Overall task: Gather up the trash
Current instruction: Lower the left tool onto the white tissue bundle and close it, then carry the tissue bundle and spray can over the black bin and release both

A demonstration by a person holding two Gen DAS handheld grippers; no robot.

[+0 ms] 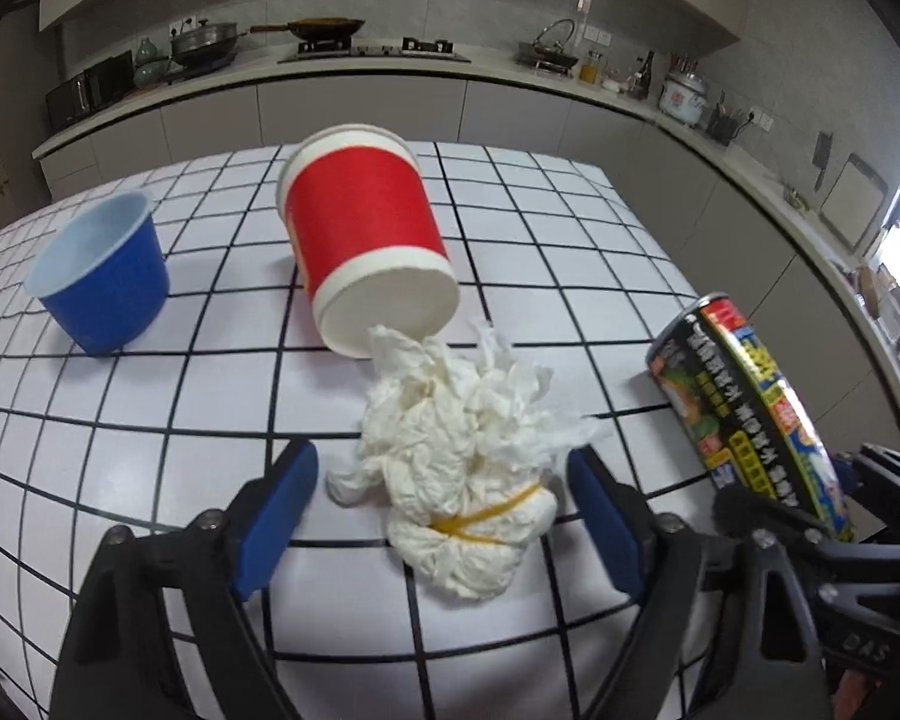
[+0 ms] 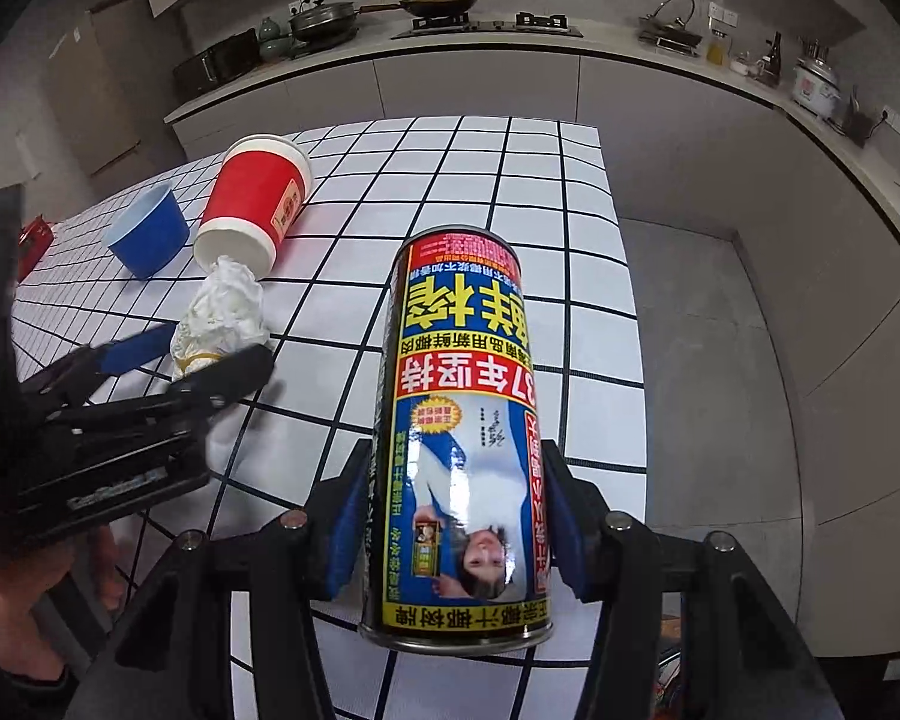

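— White-tiled bench (image 1: 150, 396) with black grid lines, kitchen counter (image 1: 510, 75) beyond?
— Yes. Right gripper (image 2: 450, 516), angled down, clamped the can (image 2: 459, 420); left gripper (image 1: 444, 516) straddled the tissue wad (image 1: 462, 468), pads not pressing.

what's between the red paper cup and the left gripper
The crumpled tissue wad, its tip touching the tipped red cup and its banded end between the left gripper fingers; clearest in the left wrist view.

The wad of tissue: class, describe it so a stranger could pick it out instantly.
On the white tiled table, find the red paper cup lying on its side. The crumpled white tissue wad touches its base, alone in having a yellow rubber band around it.
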